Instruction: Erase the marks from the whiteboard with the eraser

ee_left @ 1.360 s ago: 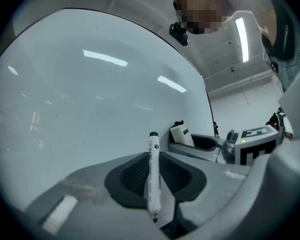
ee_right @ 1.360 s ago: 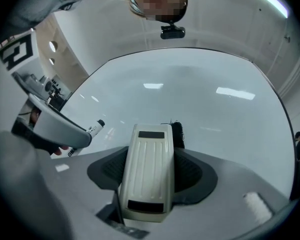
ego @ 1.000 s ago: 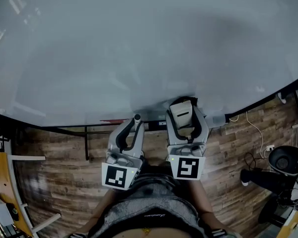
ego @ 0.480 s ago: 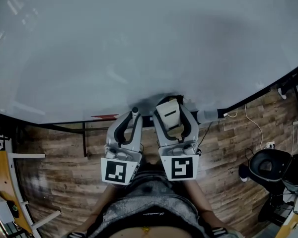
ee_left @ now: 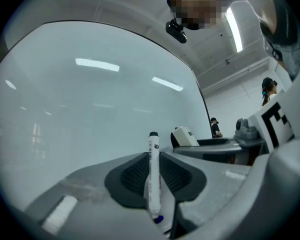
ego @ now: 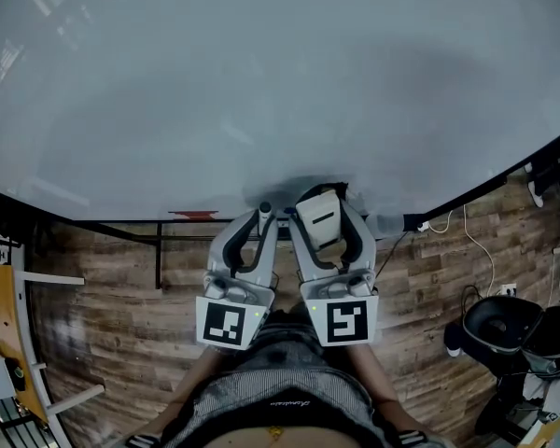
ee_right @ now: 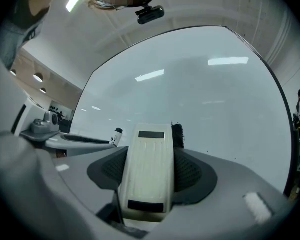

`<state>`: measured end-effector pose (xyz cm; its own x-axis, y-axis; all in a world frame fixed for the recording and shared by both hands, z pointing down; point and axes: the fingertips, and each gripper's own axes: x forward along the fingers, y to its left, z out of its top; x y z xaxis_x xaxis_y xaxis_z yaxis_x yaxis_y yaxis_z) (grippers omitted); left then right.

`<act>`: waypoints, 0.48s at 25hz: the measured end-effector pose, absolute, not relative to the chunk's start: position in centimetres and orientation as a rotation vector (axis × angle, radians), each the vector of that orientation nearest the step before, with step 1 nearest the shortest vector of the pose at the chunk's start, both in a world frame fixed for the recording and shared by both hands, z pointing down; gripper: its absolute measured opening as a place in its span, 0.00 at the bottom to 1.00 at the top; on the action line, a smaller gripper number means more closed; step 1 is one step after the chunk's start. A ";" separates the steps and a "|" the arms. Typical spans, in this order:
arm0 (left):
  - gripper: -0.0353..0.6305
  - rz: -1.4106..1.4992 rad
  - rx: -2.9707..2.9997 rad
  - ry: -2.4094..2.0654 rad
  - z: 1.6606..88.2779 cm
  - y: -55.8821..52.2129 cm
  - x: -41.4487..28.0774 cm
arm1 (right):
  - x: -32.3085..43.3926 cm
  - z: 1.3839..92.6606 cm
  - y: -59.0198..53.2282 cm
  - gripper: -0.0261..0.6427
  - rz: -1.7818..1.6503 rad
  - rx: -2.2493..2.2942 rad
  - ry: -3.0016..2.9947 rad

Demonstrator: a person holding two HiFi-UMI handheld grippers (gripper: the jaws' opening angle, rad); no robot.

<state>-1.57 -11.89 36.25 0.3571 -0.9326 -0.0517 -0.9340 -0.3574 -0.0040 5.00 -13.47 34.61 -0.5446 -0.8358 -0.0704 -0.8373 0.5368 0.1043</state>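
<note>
The whiteboard point(ego: 261, 82) fills the upper head view; I see no marks on it. My right gripper point(ego: 321, 211) is shut on a cream eraser point(ego: 318, 216), close to the board's lower edge. In the right gripper view the eraser point(ee_right: 147, 171) lies between the jaws with its dark felt facing the board point(ee_right: 190, 99). My left gripper point(ego: 262, 222) is shut on a white marker point(ego: 264, 218), just left of the right one. The marker point(ee_left: 153, 174) stands upright between the jaws in the left gripper view, with the board point(ee_left: 80, 109) behind it.
Below the board runs a dark tray rail point(ego: 121, 230) with a red object point(ego: 192, 215) on it. Wood-look floor point(ego: 103, 325) lies beneath. Cables point(ego: 476, 241) and a black round device point(ego: 499, 329) sit at the right. A yellow-edged stand point(ego: 5, 343) is at the left.
Both grippers have shifted slightly left and up toward the board's lower edge and drawn closer together. Each still holds its object.
</note>
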 end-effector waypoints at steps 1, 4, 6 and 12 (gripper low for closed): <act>0.16 0.068 -2.557 1.764 36.2 -11.9 -1.4 | 5.2 34.5 -13.4 0.43 0.197 -1.487 2.739; 0.16 0.074 -2.550 1.769 35.9 -11.8 -0.7 | 5.8 34.2 -13.3 0.43 0.210 -1.477 2.740; 0.16 0.078 -2.550 1.776 36.0 -11.7 -0.6 | 5.9 34.2 -13.2 0.43 0.217 -1.469 2.749; 0.16 0.077 -2.551 1.786 36.1 -11.5 -0.1 | 6.3 34.4 -12.9 0.43 0.209 -1.456 2.769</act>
<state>-0.13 -11.45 36.07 0.3416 -0.9382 -0.0559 -0.9395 -0.3424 0.0066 6.27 -12.94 34.35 -0.5687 -0.8198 -0.0671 -0.8206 0.5598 0.1152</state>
